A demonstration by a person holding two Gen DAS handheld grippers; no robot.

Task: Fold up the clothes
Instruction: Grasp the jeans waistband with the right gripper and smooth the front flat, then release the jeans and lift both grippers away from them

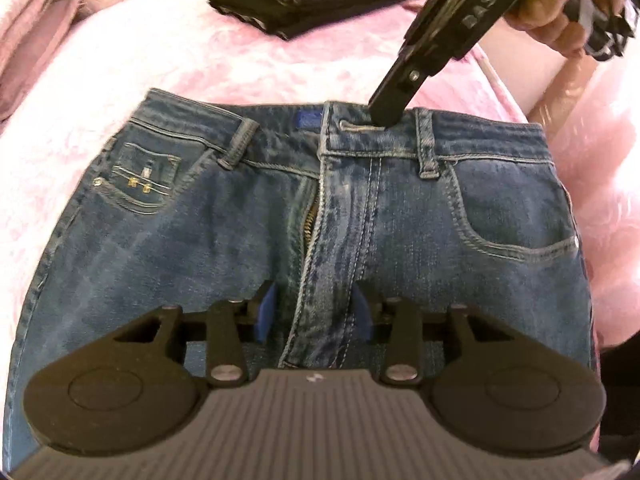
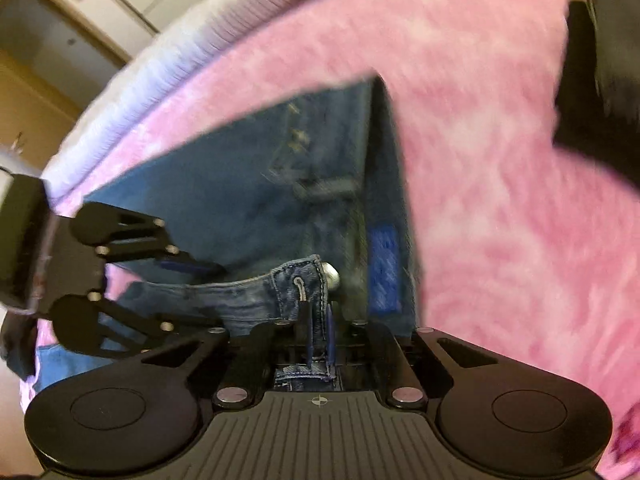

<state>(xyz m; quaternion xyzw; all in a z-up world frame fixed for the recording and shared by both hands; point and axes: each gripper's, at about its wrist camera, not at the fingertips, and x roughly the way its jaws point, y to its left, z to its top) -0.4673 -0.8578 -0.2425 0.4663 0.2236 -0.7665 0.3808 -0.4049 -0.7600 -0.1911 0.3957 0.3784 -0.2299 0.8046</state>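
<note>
Fingers of the right gripper (image 2: pixel 319 330) clamp the buttonhole end of the waistband of the jeans (image 1: pixel 240 216), spread front-up on the pink bed (image 1: pixel 248 60). Left gripper (image 1: pixel 313 312) fingers stand open astride the fly. Judged step: aligning the garment; next, fold it lengthwise.

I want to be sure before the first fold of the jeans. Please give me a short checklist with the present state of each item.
1. Right gripper shut on the jeans at the waistband by the buttonhole: ok.
2. Left gripper open, its jaws either side of the fly: ok.
3. Left gripper already holding fabric: not ok.
4. Jeans lying flat, front up, on the pink blanket: ok.
5. Fly closed: not ok, zipper teeth show.
6. Stack of dark folded clothes apart from the jeans: ok.
</note>
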